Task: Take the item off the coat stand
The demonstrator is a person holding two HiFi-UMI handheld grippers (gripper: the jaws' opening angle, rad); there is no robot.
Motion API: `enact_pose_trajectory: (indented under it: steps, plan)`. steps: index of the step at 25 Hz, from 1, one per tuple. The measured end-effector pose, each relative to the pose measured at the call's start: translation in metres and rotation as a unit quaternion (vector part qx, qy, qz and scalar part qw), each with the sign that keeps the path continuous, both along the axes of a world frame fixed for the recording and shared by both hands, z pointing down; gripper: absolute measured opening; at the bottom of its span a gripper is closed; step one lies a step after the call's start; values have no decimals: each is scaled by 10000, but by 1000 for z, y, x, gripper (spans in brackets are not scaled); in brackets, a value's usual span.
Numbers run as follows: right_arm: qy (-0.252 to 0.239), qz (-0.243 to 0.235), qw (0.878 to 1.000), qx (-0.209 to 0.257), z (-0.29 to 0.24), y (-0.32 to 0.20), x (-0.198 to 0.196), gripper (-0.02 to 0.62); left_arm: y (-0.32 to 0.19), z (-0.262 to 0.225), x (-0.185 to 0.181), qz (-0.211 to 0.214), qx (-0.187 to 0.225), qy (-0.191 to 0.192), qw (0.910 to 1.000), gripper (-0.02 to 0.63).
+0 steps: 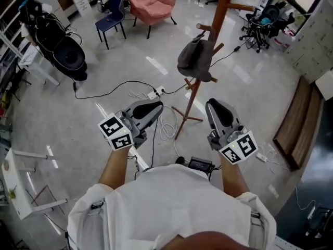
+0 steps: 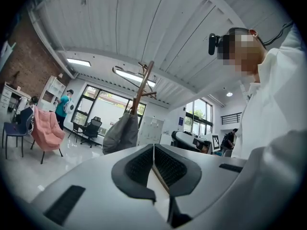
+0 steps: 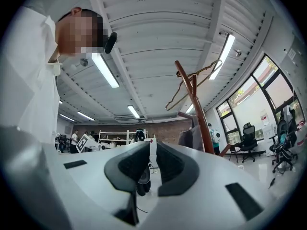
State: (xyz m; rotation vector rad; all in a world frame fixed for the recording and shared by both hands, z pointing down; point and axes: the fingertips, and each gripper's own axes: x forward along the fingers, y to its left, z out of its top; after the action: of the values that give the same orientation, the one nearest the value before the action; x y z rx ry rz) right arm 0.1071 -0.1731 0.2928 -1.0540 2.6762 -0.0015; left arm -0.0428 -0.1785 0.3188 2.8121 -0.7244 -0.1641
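A wooden coat stand (image 1: 220,20) rises from the floor in front of me. A grey fabric item (image 1: 195,59) hangs from one of its pegs. My left gripper (image 1: 157,108) is held out below and left of the item, shut with nothing between its jaws. My right gripper (image 1: 213,104) is below and slightly right of it, also shut and empty. In the left gripper view the grey item (image 2: 122,133) hangs ahead beyond the left gripper (image 2: 153,149), under the stand's pole (image 2: 142,86). In the right gripper view the stand (image 3: 195,110) is right of the right gripper (image 3: 152,144), with a wire hanger (image 3: 191,87) near its top.
A power strip with cables (image 1: 156,93) lies on the floor by the stand's base (image 1: 182,120). Farther off are a pink armchair (image 1: 151,1), a blue chair (image 1: 111,17), a black stroller (image 1: 61,47) and office chairs (image 1: 263,23). A wooden panel (image 1: 293,123) lies at the right.
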Motion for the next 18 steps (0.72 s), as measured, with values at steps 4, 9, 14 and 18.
enact_pose_trajectory:
  steps: [4, 9, 14, 18]
  plan:
    - [105, 75, 9999, 6, 4, -49, -6, 36, -55, -2, -10, -86, 7, 23, 10000, 15]
    - [281, 405, 9987, -143, 13, -102, -23, 83, -114, 2, -18, 236, 75, -83, 9997, 25]
    - [392, 1045, 9934, -248, 13, -147, -23, 104, -180, 6, -18, 772, 24, 80, 9970, 69]
    - [572, 1596, 9850, -312, 20, -164, -16, 118, -215, 12, -9, 1082, 71, 44, 9941, 108]
